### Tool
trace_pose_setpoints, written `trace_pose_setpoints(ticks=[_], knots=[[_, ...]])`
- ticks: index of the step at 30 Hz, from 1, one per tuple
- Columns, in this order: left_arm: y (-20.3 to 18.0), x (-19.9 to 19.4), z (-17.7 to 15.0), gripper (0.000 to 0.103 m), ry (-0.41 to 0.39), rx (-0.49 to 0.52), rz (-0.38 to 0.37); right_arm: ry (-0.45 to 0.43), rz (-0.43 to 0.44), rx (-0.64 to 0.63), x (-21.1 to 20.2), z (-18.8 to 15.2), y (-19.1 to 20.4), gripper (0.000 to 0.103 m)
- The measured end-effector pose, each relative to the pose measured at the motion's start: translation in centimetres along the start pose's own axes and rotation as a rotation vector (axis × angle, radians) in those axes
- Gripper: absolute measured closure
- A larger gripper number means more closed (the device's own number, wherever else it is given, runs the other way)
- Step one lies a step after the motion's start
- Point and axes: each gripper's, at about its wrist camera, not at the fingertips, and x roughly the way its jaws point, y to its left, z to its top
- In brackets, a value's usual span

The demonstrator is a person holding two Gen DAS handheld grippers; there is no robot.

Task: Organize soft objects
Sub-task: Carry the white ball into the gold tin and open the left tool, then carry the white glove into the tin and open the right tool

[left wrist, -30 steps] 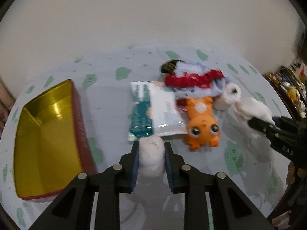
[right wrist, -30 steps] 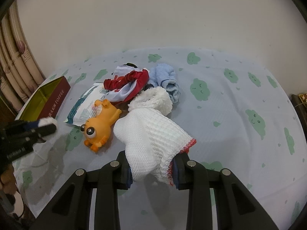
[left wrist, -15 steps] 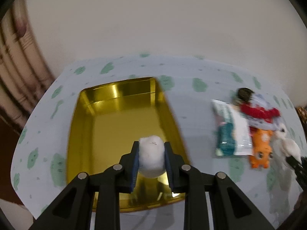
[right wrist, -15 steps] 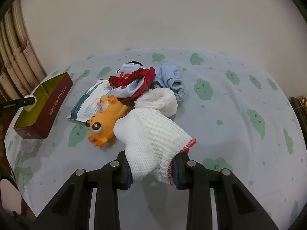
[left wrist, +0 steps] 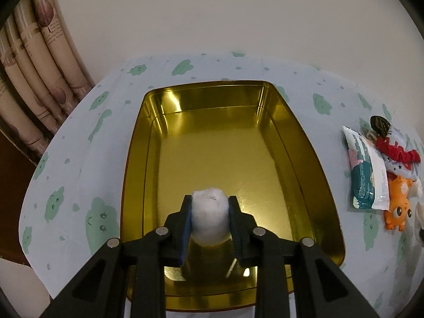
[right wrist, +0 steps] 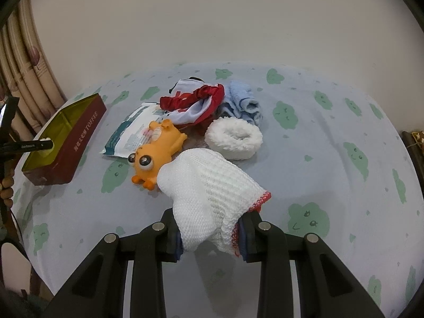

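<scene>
Tablecloth point(right wrist: 331, 143): pale blue, green cloud faces, covers the whole table. Curtain point(left wrist: 34, 61): beige, pleated, printed with dark tree motifs, hangs beyond tablecloth's left edge. Wall point(right wrist: 212, 18): plain off-white, rises behind tablecloth's far edge.

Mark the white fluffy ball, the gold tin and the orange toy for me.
white fluffy ball point(left wrist: 210, 216): left wrist view, its rounded front, between the claw fingers.
gold tin point(left wrist: 225, 156): left wrist view, bare gold floor.
orange toy point(right wrist: 156, 148): right wrist view, its body, behind the eyes.
</scene>
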Motion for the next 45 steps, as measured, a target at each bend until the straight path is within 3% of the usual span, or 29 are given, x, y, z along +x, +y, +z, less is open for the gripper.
trace_pose_setpoints(ticks=[6,9,11,12,22,26,32,39,45], knots=[[0.1,0.4,-0.1,0.067,0.012,0.002,0.009,0.000,0.005,0.010,-0.7,0.4,0.0,0.074],[0.4,0.5,-0.1,0.064,0.022,-0.012,-0.030,0.002,-0.011,-0.006,-0.8,0.6,0.6,0.074],[0.7,0.6,-0.1,0.051,0.036,-0.024,-0.066,0.003,-0.013,-0.021,-0.9,0.7,1.3,0.074],[0.8,0.5,-0.1,0.040,0.031,-0.029,-0.074,0.002,-0.014,-0.029,-0.9,0.8,1.5,0.074],[2.5,-1.7,-0.3,0.038,-0.055,-0.050,-0.101,-0.013,0.021,-0.165,-1.0,3.0,7.2,0.074],[3.7,-2.9,-1.0,0.038,-0.094,-0.074,-0.085,-0.014,0.090,-0.245,-0.3,4.5,11.5,0.074],[6.4,-4.6,-2.6,0.038,-0.153,-0.132,-0.002,-0.016,0.185,-0.372,1.4,6.4,18.8,0.074],[9.0,-4.8,-2.8,0.038,-0.192,-0.201,0.082,-0.031,0.251,-0.428,4.8,9.6,26.6,0.074],[11.6,-5.3,-3.0,0.038,-0.214,-0.319,0.047,0.036,0.247,-0.437,9.4,11.4,30.4,0.074]])
